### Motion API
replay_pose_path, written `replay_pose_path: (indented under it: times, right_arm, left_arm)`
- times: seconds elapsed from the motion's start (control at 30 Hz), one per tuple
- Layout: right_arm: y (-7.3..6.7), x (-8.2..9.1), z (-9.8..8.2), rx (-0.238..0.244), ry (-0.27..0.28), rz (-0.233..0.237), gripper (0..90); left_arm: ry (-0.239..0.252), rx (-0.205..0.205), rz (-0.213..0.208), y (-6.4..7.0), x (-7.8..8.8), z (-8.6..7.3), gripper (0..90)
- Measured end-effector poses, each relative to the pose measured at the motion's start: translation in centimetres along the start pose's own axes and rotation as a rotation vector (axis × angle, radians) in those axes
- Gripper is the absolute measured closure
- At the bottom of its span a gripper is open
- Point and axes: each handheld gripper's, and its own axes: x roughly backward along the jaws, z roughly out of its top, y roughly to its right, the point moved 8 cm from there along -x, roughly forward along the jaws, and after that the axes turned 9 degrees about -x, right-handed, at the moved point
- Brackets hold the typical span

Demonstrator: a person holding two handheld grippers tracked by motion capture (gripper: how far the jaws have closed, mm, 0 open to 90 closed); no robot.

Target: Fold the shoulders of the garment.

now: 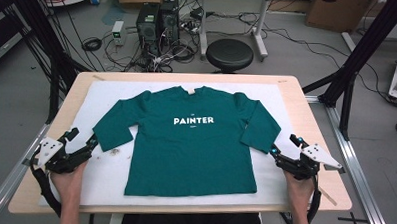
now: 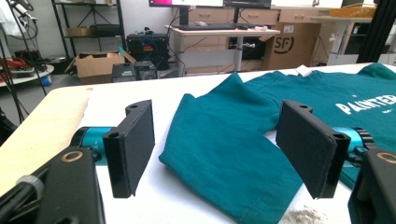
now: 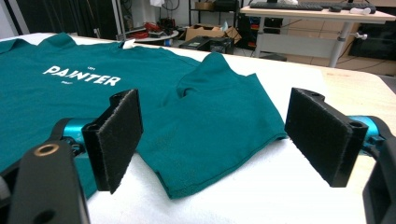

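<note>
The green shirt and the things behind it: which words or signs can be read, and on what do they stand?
"PAINTER": white letters on the chest of the green shirt.
Small lines above and below that word: too small to read.
"SF": on a cardboard box behind the table.

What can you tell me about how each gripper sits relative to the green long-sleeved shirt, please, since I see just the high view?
Observer: The left gripper has its black jaws wide open, and the green shirt's sleeve cuff lies on the white mat between them, untouched.
Operator: And the other hand?
Observer: The right gripper is also open, with the other sleeve's cuff lying flat between its pads, not pinched.
Operator: Anything on the mat?
Observer: A small patch of grey lint lies beside the left cuff.
</note>
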Motion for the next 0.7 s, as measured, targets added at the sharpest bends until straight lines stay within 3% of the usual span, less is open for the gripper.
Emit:
replay_pose_path:
  times: [0.4,0.7]
  right_arm:
    - [0.19,0.01,0.04,-0.019,0.003,-0.008,19.6]
    - [0.16,-0.03,0.02,-0.016,0.0,-0.011,19.6]
  left_arm:
    - [-0.043,-0.024,0.016,0.11,-0.34,-0.15,28.1]
    - [-0.052,-0.018,0.02,0.03,-0.42,-0.18,27.2]
